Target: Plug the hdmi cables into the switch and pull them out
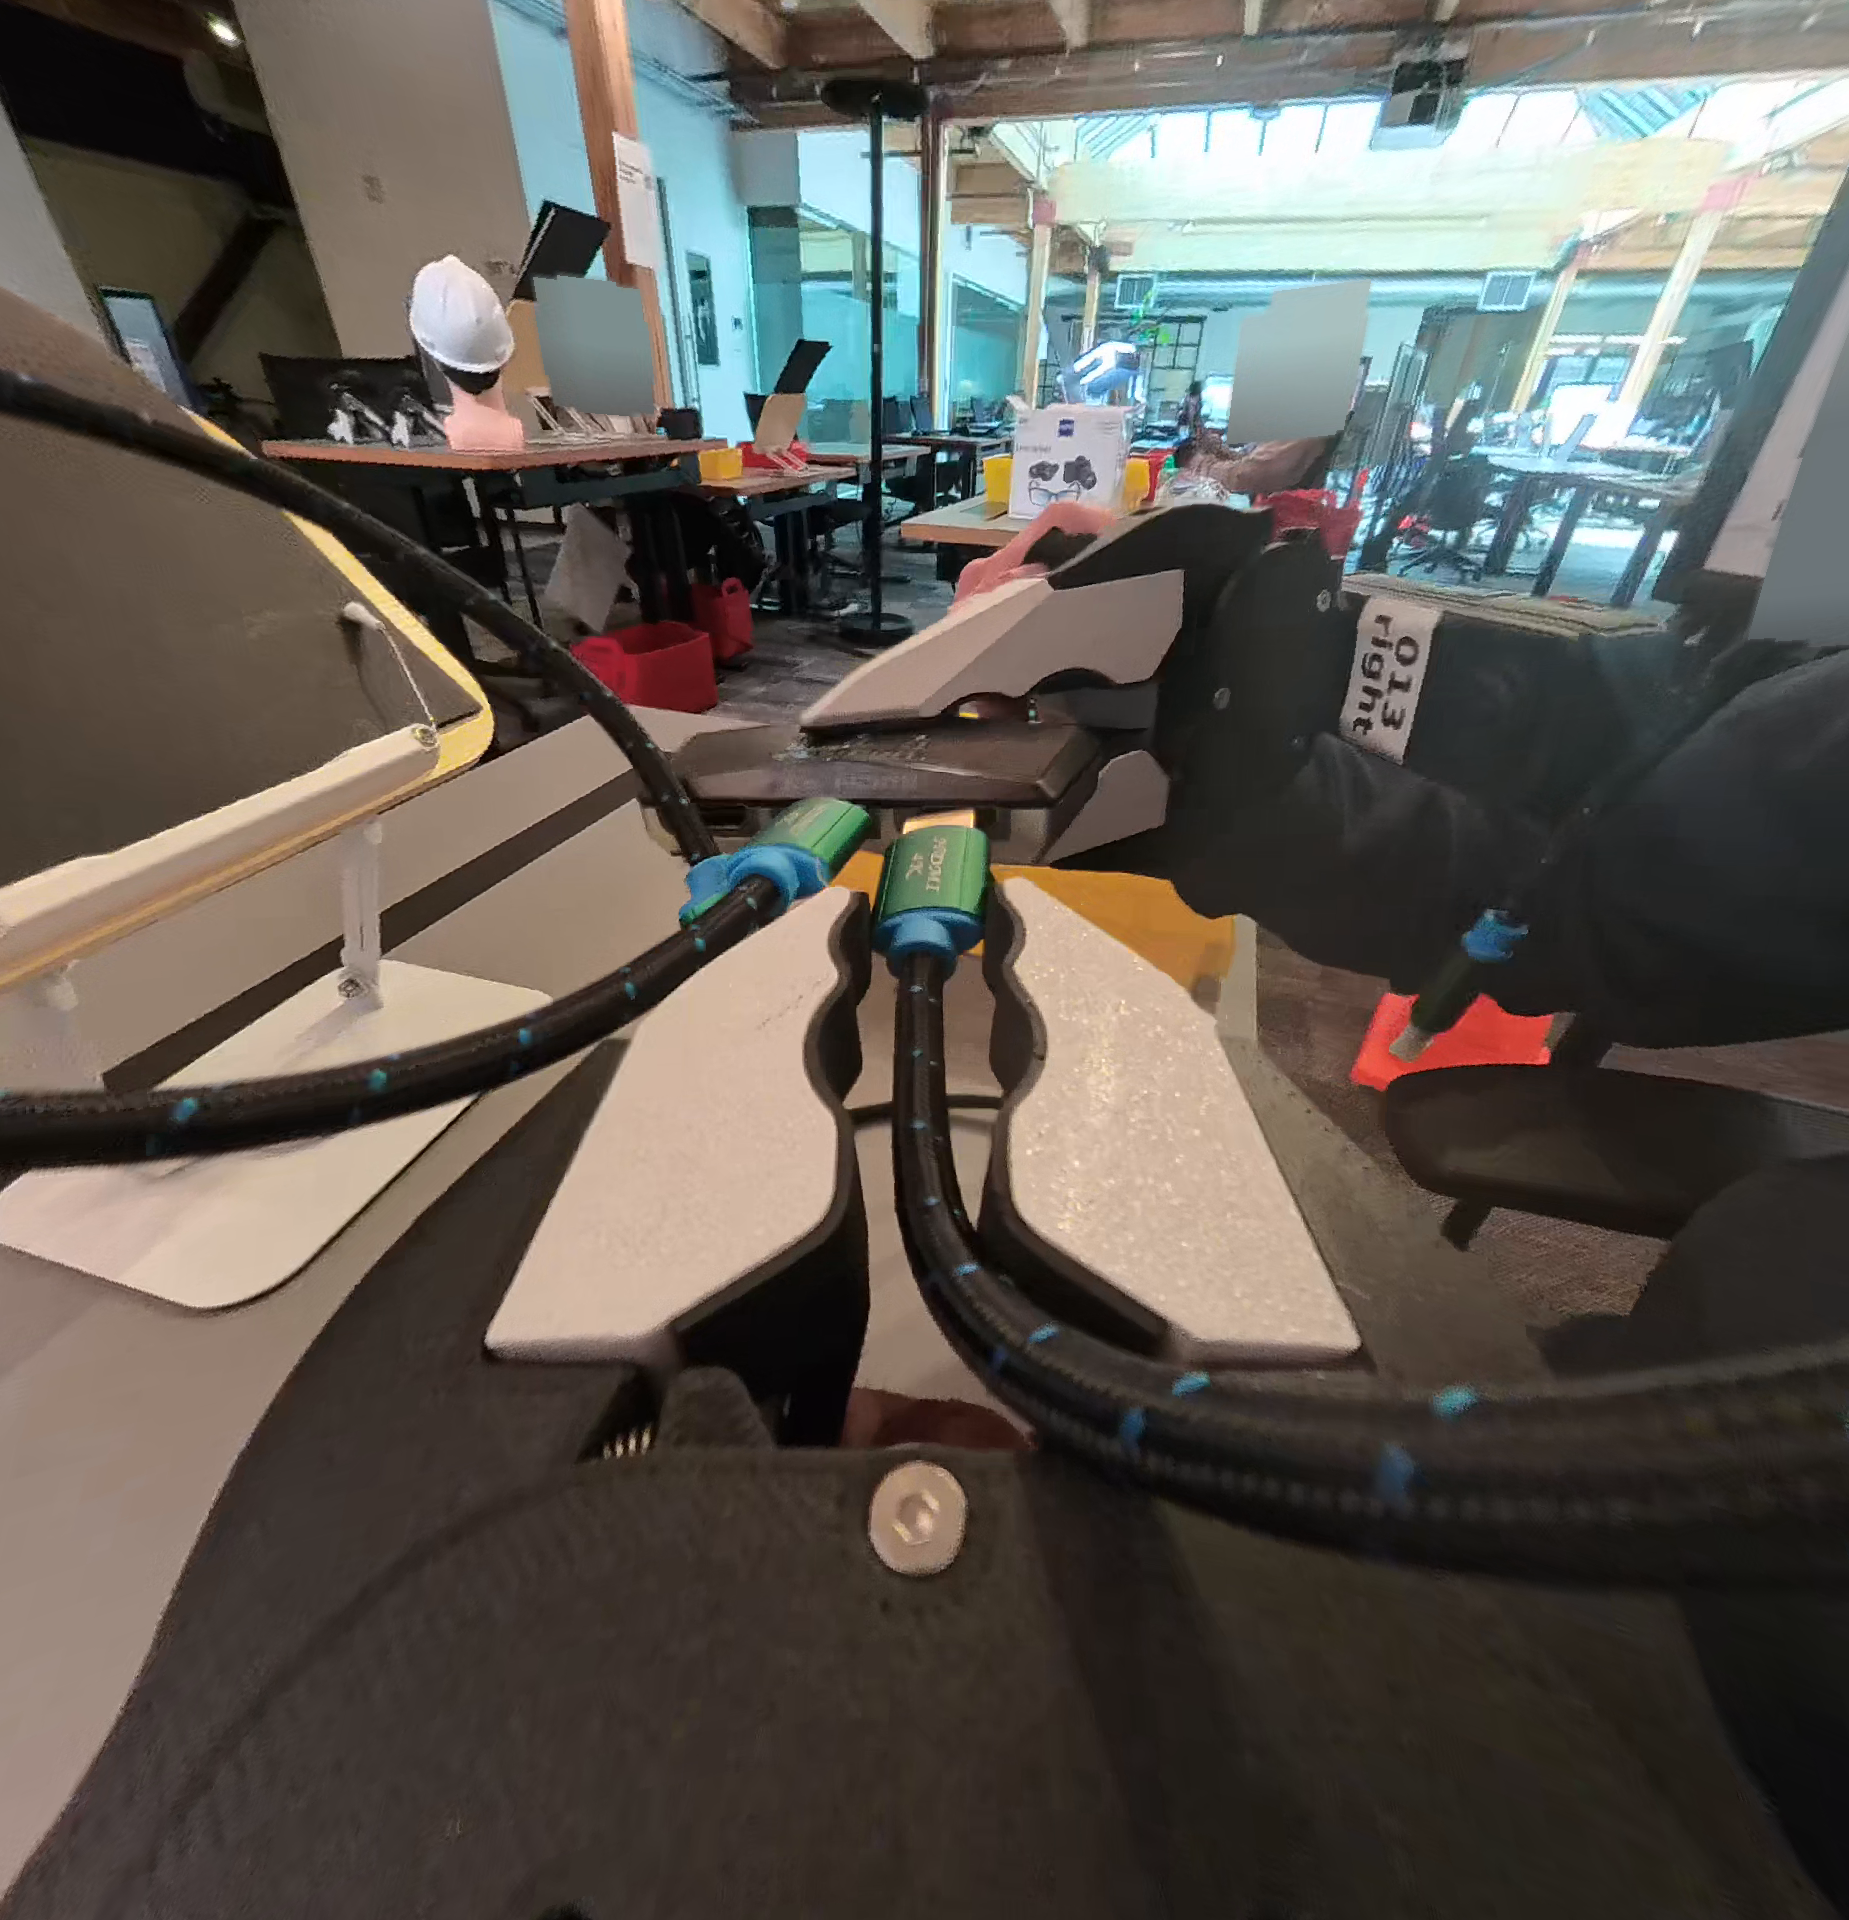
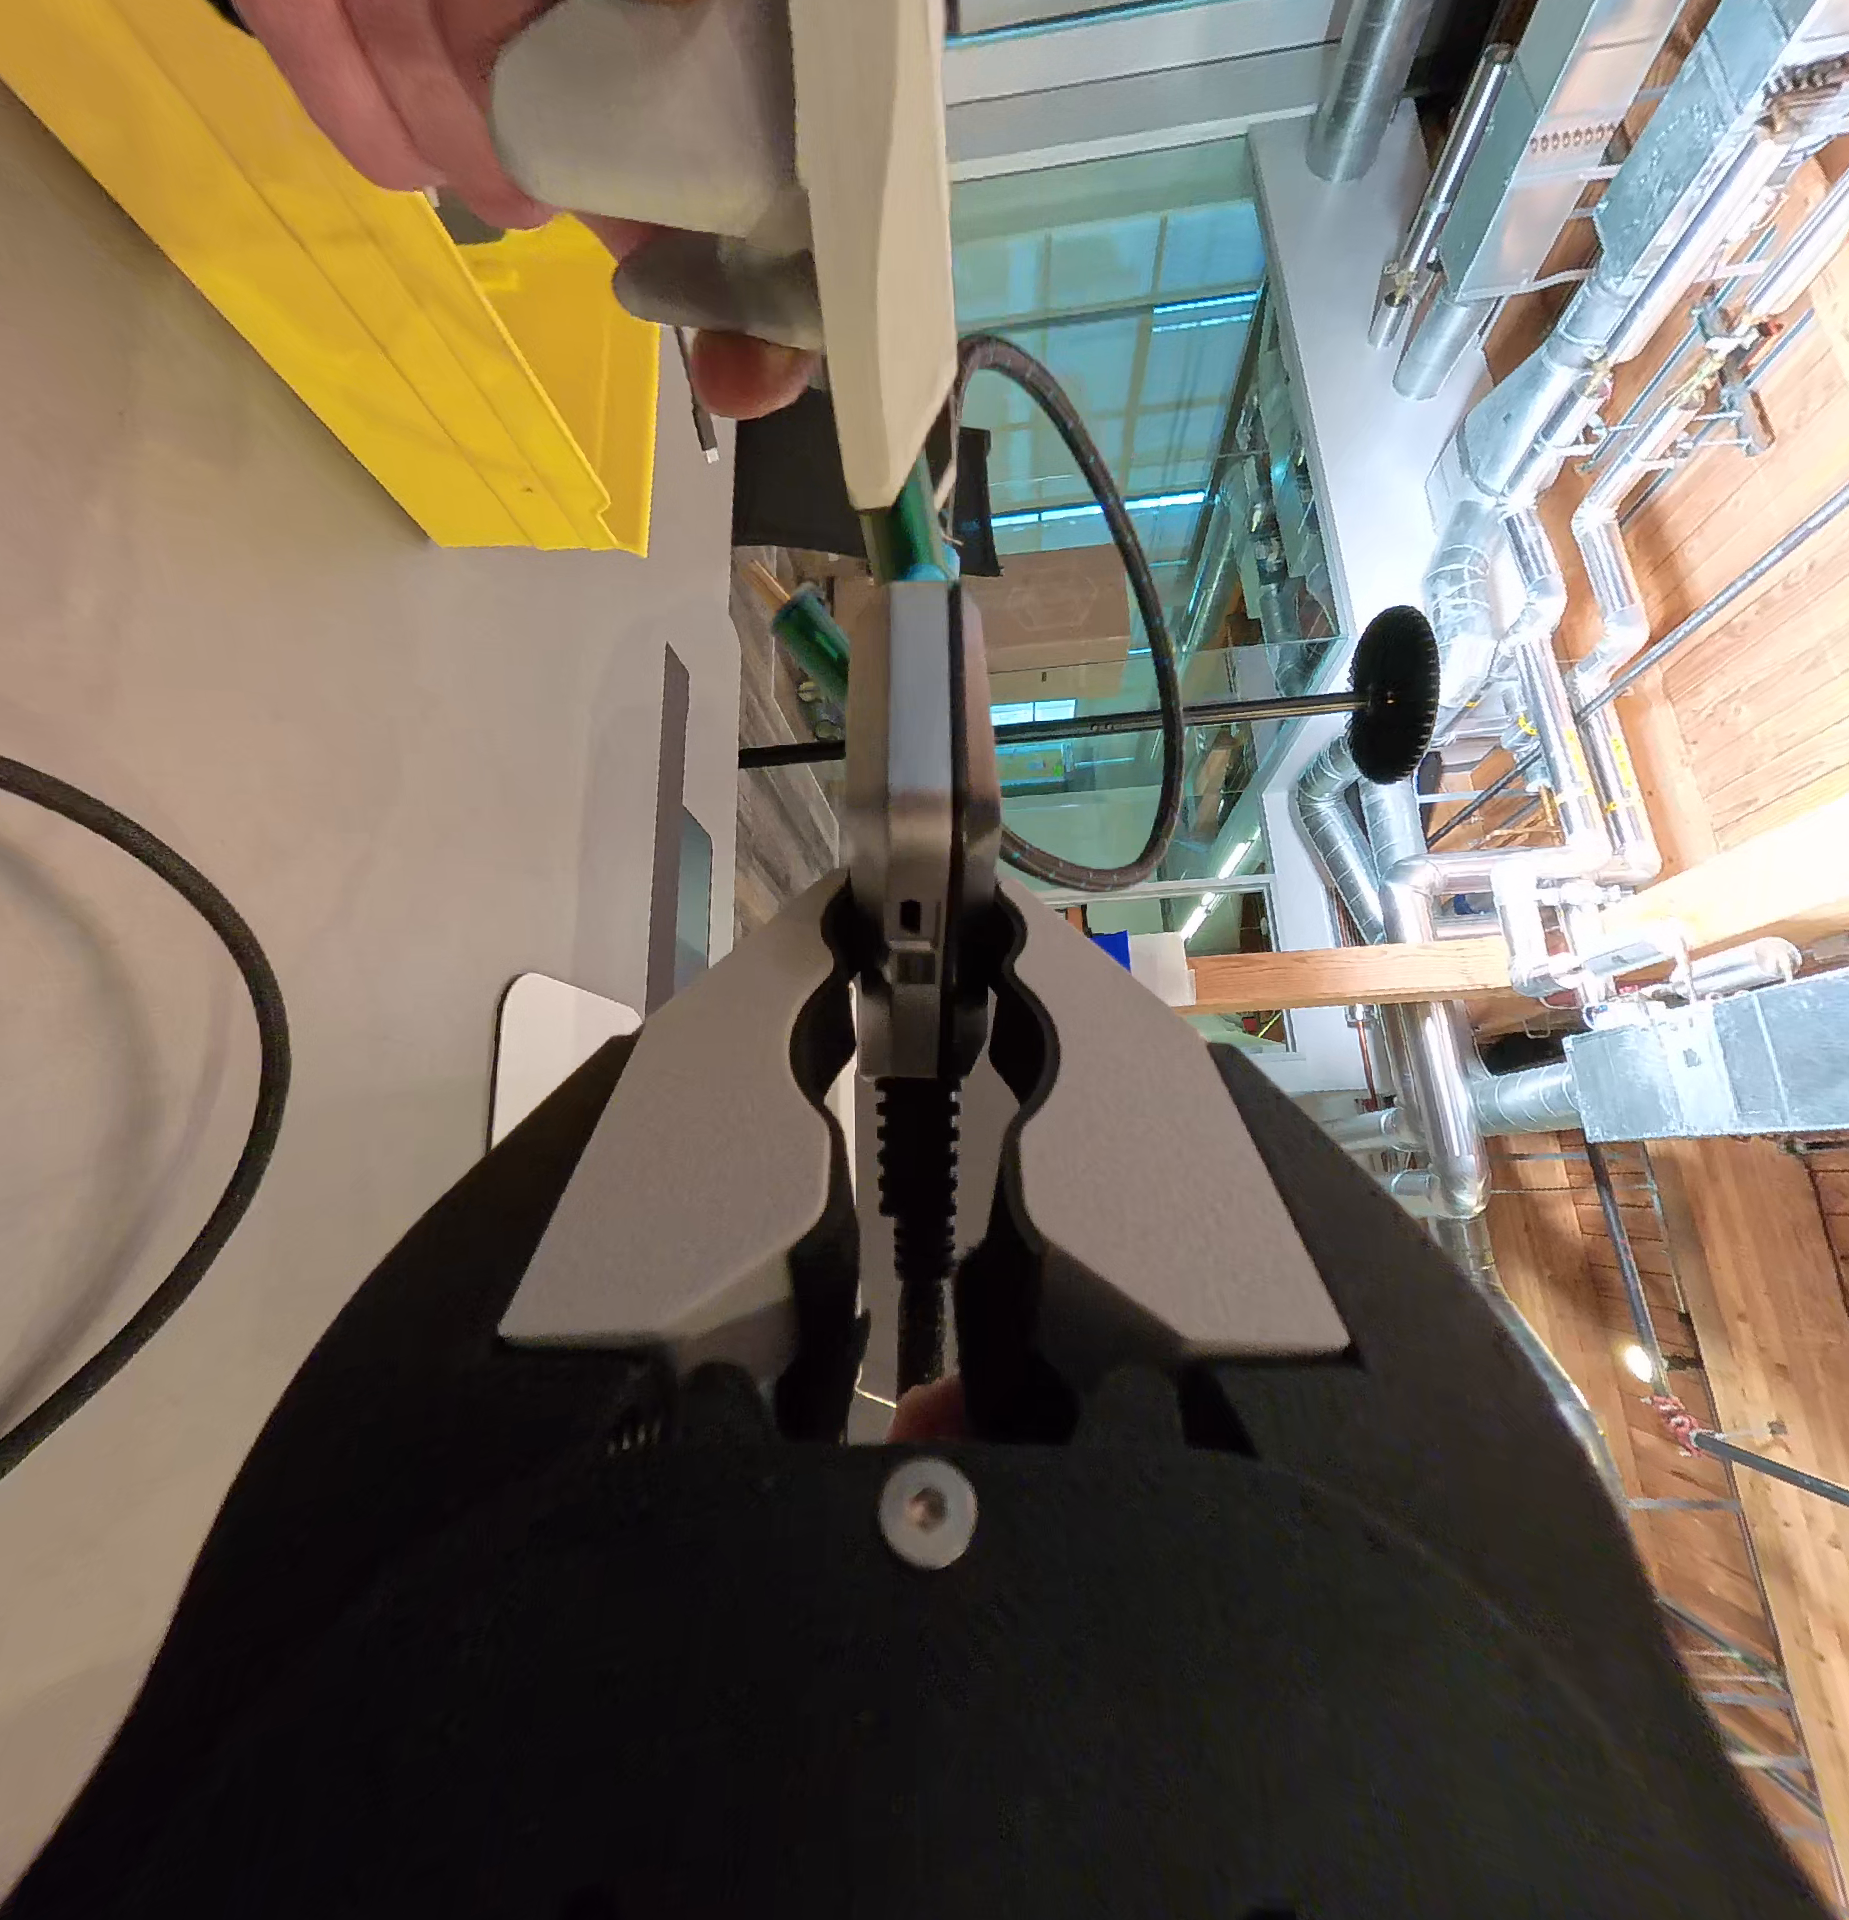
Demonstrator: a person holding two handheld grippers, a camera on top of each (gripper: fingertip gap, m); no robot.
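The black HDMI switch is held flat above the table by my right gripper, which comes in from the right. In the right wrist view the right gripper is shut on the switch, seen edge-on, and its ribbed cable runs back between the fingers. My left gripper is shut on the blue collar of a green HDMI plug. The plug's gold tip sits at the switch's near edge. A second green plug is in the switch, to the left.
A tablet on a white stand is close on the left. A yellow bin sits on the grey table beside a loose black cable. Braided cables loop around my left gripper. A dark sleeve is at the right. Across from one pair of fingers to the other is roughly 6 cm.
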